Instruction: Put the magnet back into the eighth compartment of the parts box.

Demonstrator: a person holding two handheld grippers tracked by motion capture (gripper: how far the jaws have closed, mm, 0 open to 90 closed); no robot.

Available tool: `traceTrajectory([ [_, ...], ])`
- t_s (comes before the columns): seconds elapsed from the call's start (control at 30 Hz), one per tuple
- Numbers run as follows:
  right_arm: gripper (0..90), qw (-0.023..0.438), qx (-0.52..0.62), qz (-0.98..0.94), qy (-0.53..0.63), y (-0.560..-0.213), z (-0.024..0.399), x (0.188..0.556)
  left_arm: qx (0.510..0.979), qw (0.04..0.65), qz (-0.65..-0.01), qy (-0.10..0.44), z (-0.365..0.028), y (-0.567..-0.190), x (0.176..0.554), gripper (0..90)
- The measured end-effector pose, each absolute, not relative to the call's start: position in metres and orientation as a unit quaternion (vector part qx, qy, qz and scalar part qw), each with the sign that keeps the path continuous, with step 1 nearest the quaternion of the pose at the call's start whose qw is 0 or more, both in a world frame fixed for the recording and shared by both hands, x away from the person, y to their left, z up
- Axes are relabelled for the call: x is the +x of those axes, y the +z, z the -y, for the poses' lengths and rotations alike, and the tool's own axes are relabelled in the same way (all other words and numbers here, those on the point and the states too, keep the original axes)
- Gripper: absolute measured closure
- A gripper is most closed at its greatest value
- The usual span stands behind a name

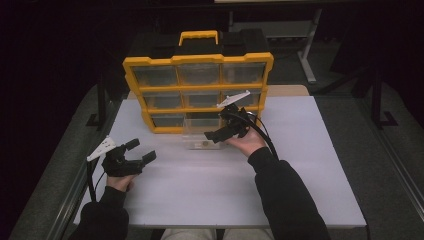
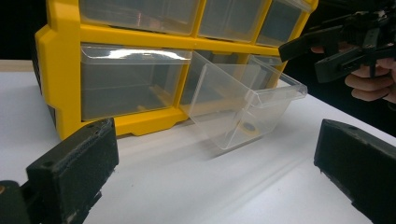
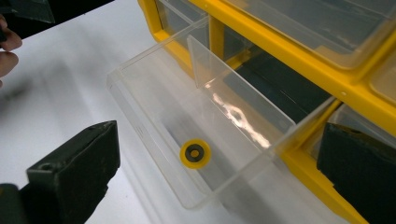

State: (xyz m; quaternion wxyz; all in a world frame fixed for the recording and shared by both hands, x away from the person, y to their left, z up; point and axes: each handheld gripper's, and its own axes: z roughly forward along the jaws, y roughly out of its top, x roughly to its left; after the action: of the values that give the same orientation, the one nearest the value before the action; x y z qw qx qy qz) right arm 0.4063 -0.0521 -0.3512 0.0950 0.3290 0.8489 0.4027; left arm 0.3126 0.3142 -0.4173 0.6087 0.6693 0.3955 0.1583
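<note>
Drawer sits pulled out, holding a yellow washer. Right claw hovers agape; left claw idles agape. Next probably means reaching in.

white table, dark surroundings. yellow and black drawer cabinet stands at the far middle of the table, carry handle on top, three rows of clear drawers. one clear drawer from the bottom row's middle sits pulled out onto the table in front of the cabinet. right gripper held just over the drawer's right end, jaws parted, pointing left; black cable loops back past the hand. left gripper rests low at the near left, well apart from the cabinet, jaws spread with nothing between them. dark sleeves come in from the bottom edge.
</note>
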Motion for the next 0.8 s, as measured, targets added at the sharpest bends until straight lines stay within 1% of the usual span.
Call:
traceTrajectory([
  [0.4, 0.0, 0.101, 0.339, -0.837, 0.418, -0.350, 0.073, 0.396, 0.670, 0.607, -0.397, 0.158, -0.314, -0.417, 0.313, 0.0],
  [0.8, 0.0, 0.112, 0.350, -0.820, 0.439, -0.355, 0.101, 0.377, 0.671, 0.606, -0.395, 0.161, -0.313, -0.417, 0.313, 0.0],
])
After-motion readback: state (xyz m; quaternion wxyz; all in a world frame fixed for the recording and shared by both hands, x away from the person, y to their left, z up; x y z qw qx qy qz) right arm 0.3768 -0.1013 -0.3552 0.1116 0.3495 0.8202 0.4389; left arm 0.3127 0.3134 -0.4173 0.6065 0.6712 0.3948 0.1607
